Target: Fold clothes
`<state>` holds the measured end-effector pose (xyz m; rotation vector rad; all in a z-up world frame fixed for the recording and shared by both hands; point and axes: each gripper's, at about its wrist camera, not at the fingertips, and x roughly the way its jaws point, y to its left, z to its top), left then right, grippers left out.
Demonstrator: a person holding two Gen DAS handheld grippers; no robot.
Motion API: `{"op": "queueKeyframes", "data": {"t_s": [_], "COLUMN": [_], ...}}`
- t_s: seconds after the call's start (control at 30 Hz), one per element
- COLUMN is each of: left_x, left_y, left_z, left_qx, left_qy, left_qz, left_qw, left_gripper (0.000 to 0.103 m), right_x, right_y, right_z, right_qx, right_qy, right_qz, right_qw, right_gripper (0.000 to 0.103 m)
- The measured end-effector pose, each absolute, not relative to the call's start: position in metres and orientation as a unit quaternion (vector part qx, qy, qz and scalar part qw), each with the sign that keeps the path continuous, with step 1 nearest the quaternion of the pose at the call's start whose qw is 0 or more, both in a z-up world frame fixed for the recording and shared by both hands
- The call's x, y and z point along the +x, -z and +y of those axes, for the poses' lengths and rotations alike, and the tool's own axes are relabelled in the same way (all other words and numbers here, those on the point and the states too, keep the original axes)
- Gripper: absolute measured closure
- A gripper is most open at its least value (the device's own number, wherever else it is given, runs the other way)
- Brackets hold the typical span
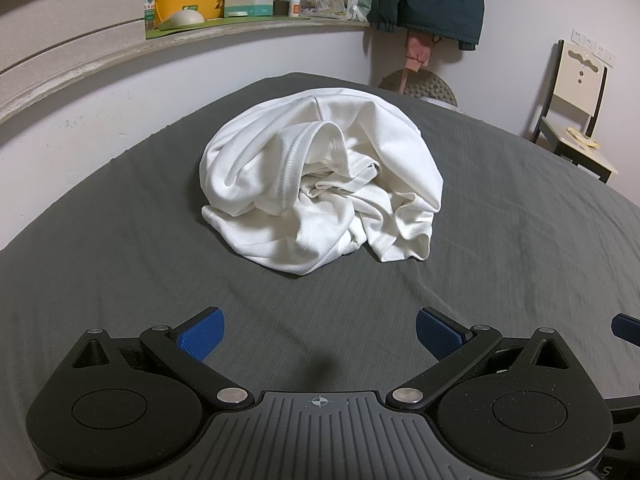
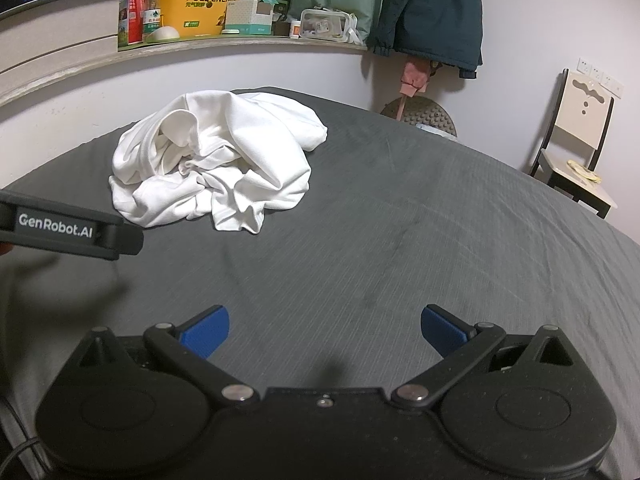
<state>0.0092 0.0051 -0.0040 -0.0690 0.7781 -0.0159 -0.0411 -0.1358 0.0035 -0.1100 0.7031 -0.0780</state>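
Both grippers, left (image 1: 320, 334) and right (image 2: 325, 332), are spread wide w/ nothing held; find the shirt (image 1: 320, 184) hem first (it's balled up) before you pinch.

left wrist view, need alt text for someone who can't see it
A crumpled white garment lies in a heap on a grey bed sheet, untouched. The open left gripper hovers near the camera, empty. A cluttered shelf and a chair stand behind.
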Motion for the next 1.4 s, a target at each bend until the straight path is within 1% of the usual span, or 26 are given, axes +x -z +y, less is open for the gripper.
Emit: {"op": "queueKeyframes", "data": {"t_s": [1.07,1.3,1.4], "left_x": [0.012,0.016,0.021], "left_y": [0.006,0.008,0.012], "left_z": [0.005,0.013,0.018], "left_qx": [-0.030,-0.052,-0.063], "left_qy": [0.001,-0.010,-0.019], "left_qz": [0.390,0.392,0.401], "left_qw": [0.920,0.918,0.914], "left_gripper": [0.000,0.000,0.000], "right_x": [-0.040,-0.028,-0.019], "right_y": [0.000,0.002,0.001], "right_z": [-0.138,-0.138,-0.138], "right_qx": [-0.051,-0.072,-0.077], "right_qy": [0.041,0.036,0.023], "right_qz": [0.345,0.323,0.301], "right_qw": [0.936,0.943,0.950], "right_gripper": [0.000,0.000,0.000]}}
